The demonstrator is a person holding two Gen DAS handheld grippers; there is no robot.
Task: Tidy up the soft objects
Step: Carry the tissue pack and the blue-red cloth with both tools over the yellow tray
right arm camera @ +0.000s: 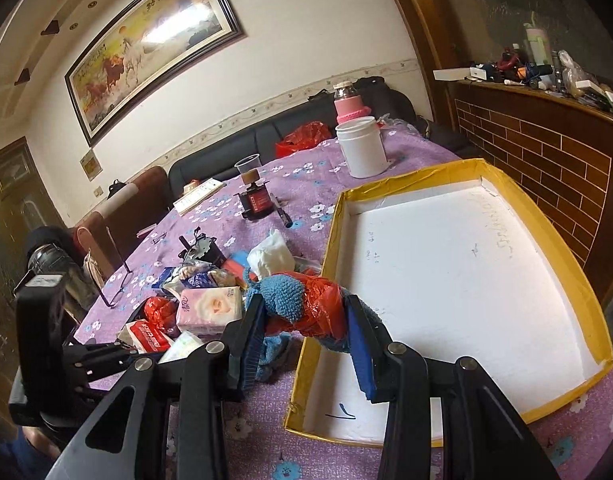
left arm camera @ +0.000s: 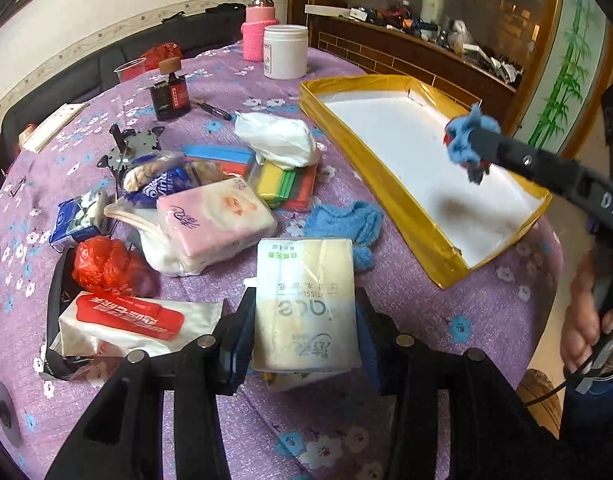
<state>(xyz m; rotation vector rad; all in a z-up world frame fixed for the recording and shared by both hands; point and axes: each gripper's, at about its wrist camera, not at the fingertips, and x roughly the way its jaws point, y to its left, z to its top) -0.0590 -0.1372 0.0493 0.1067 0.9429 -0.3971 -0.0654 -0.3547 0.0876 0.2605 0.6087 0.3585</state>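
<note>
White and bare, the floor of the shallow yellow-rimmed cardboard tray (right arm camera: 458, 280) shows the sorting has hardly begun — nothing lies in it yet. The right tongs (right arm camera: 302, 316) pinch a blue crocheted piece bundled with crinkled red plastic (right arm camera: 306, 304), held over the tray's near-left edge. The left tongs (left arm camera: 306, 320) squeeze a cream plastic-wrapped tissue pack (left arm camera: 304, 304) by its sides, above the purple flowered worktop (left arm camera: 426, 320). Still waiting in the heap: a pink tissue pack (left arm camera: 214, 224), a red-labelled white pack (left arm camera: 134, 320), a fluffy blue cloth (left arm camera: 346, 220), a white crumpled wad (left arm camera: 278, 140) and a stack of coloured sponges (left arm camera: 286, 184). A white jar (left arm camera: 285, 52) and a dark bottle (left arm camera: 170, 92) stand well behind — neither blocks the tray.
</note>
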